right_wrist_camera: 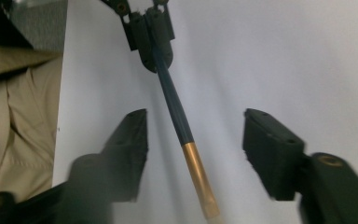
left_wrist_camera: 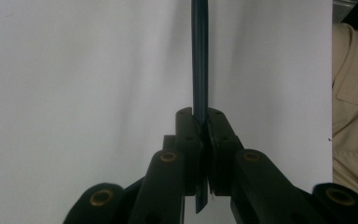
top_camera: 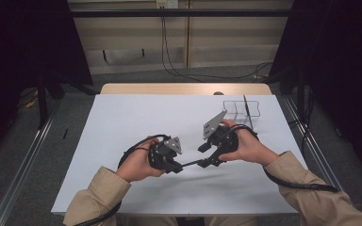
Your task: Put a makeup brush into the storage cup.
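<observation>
We work over the white table, and every place below we reckon from the clear compartment tray standing at its far right. A thin dark stick already leans in that tray, and we judge the work in hand to be passing the dark pencil between the grippers, perhaps toward that tray. The left gripper sits well to the near left of the tray, its jaws pressed together on the pencil's blunt end, which pokes out behind the pads in the left gripper view. The right gripper hangs between the tray and the left gripper; its jaws stand spread, with the pencil's brass ferrule running between them and touching neither pad. The main risk, in our judgement, is that the pencil hangs by a single thin pinch near one end: a small twist of the left hand could make the long free end swing or droop. Should the right jaws close off-centre or on the smooth ferrule, the pencil could pivot, slip and drop onto the table short of the tray.
</observation>
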`<action>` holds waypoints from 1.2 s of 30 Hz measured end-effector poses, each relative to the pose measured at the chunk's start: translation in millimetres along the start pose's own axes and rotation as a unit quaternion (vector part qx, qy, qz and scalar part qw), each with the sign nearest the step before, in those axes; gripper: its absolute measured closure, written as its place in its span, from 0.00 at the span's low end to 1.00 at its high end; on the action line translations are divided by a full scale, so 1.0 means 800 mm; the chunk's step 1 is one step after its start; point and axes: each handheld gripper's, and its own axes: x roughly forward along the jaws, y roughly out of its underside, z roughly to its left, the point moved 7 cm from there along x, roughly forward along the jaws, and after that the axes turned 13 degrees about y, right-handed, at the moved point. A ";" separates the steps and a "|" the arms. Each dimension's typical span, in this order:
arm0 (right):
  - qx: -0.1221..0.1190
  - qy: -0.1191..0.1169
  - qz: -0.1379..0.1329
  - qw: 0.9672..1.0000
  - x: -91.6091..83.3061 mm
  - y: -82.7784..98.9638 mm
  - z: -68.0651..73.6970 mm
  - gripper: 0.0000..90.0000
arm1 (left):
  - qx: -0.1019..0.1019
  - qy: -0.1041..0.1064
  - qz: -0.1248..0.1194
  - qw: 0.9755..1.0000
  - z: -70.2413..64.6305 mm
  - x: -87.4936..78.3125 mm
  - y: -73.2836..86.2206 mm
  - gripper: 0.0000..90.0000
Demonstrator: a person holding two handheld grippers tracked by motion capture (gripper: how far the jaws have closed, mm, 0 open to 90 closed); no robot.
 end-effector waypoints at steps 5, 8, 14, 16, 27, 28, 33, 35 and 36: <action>0.030 -0.007 -0.032 0.999 -0.001 0.002 -0.003 0.23 | -0.003 -0.003 -0.004 1.000 0.002 -0.002 0.004 0.95; 0.050 -0.012 -0.047 0.998 0.001 0.005 -0.006 0.19 | -0.007 -0.002 -0.007 1.000 0.002 -0.003 0.005 0.95; 0.081 0.000 -0.098 0.992 -0.004 0.005 -0.010 0.16 | -0.013 -0.006 -0.026 1.000 0.005 -0.007 0.008 0.95; 0.091 0.006 -0.112 0.989 -0.006 0.006 -0.013 0.15 | -0.016 -0.006 -0.035 0.999 0.006 -0.009 0.009 0.95; 0.132 0.024 -0.181 0.974 -0.017 0.009 -0.021 0.14 | -0.027 -0.012 -0.062 0.998 0.007 -0.011 0.014 0.95; 0.133 0.027 -0.185 0.973 -0.018 0.010 -0.022 0.14 | -0.027 -0.011 -0.064 0.998 0.006 -0.011 0.014 0.95; 0.145 0.027 -0.208 0.967 -0.019 0.010 -0.022 0.14 | -0.028 -0.011 -0.072 0.997 0.006 -0.011 0.014 0.95; 0.148 0.029 -0.217 0.964 -0.019 0.009 -0.022 0.14 | -0.027 -0.011 -0.075 0.997 0.007 -0.011 0.014 0.95; 0.149 0.030 -0.218 0.964 -0.019 0.009 -0.022 0.14 | -0.027 -0.011 -0.075 0.997 0.007 -0.011 0.014 0.95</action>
